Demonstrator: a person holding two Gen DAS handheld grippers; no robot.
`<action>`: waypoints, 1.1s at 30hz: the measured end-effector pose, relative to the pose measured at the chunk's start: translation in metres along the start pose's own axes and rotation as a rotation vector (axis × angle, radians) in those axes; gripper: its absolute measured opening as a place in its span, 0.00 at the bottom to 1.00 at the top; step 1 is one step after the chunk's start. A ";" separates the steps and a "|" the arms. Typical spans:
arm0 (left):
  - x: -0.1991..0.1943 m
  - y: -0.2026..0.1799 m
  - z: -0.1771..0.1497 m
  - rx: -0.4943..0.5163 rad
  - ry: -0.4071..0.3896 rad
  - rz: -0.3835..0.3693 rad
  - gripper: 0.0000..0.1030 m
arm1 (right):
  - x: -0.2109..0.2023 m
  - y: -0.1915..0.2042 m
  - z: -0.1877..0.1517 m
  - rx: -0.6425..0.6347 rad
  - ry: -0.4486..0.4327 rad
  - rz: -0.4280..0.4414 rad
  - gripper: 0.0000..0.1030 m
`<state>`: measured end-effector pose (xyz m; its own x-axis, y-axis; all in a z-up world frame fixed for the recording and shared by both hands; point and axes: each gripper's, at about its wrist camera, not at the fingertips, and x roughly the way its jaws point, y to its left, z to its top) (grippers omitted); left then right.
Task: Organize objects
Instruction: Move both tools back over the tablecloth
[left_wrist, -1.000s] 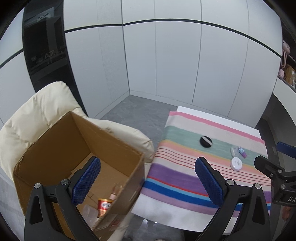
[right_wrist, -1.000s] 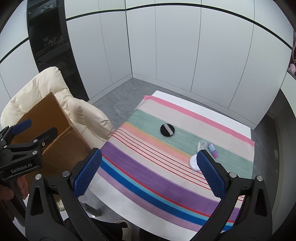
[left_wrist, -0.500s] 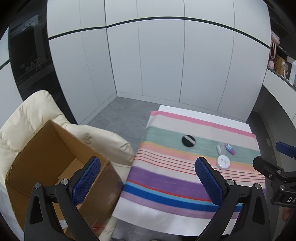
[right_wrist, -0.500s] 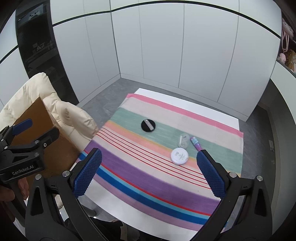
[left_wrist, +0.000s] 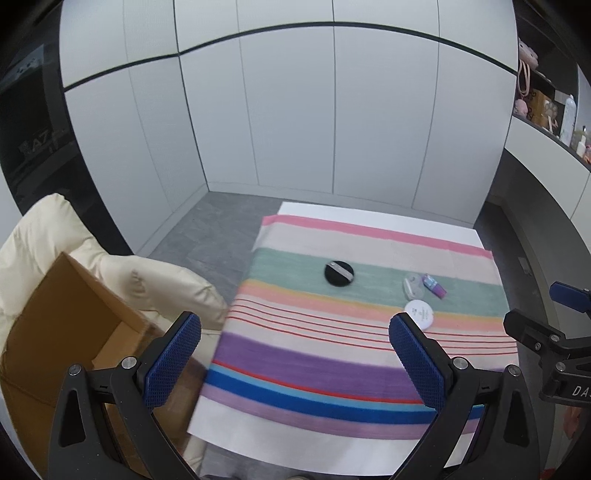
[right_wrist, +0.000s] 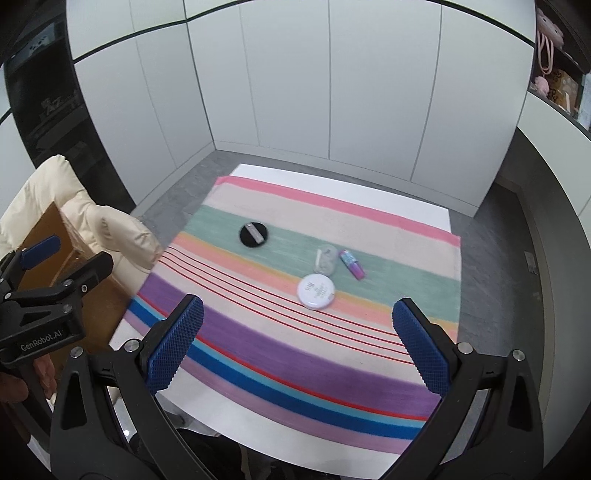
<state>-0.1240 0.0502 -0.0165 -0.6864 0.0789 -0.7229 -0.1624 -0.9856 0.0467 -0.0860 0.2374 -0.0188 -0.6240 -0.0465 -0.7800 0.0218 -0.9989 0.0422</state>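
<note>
On the striped cloth (left_wrist: 332, 354) (right_wrist: 258, 332) lie a black round compact (left_wrist: 338, 273) (right_wrist: 253, 234), a clear small case (left_wrist: 413, 288) (right_wrist: 325, 259), a purple tube (left_wrist: 434, 287) (right_wrist: 352, 263) and a white round tin (left_wrist: 419, 314) (right_wrist: 316, 291). My left gripper (left_wrist: 295, 362) is open and empty above the cloth's near left part. My right gripper (right_wrist: 295, 350) is open and empty above the near edge, short of the tin. Each gripper shows at the edge of the other's view.
An open cardboard box (left_wrist: 55, 325) (right_wrist: 48, 240) sits on a cream padded chair (left_wrist: 140, 273) (right_wrist: 92, 225) left of the table. White cabinet walls stand behind. A shelf with small items (left_wrist: 546, 110) is at the far right.
Both views have swung right, away from the box and toward the table. The box interior has dropped out of the left wrist view. The objects now sit closer in both views.
</note>
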 end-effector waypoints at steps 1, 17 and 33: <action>0.002 -0.003 0.000 0.001 0.006 -0.005 1.00 | 0.001 -0.005 -0.001 0.006 0.005 -0.007 1.00; 0.071 -0.082 -0.014 0.085 0.143 -0.107 0.99 | 0.055 -0.082 -0.036 0.076 0.148 -0.079 0.95; 0.199 -0.164 -0.040 0.195 0.253 -0.179 0.91 | 0.172 -0.131 -0.035 0.063 0.250 -0.103 0.75</action>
<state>-0.2053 0.2220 -0.1953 -0.4419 0.1838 -0.8780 -0.4126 -0.9107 0.0170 -0.1690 0.3594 -0.1804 -0.4079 0.0463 -0.9118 -0.0847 -0.9963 -0.0127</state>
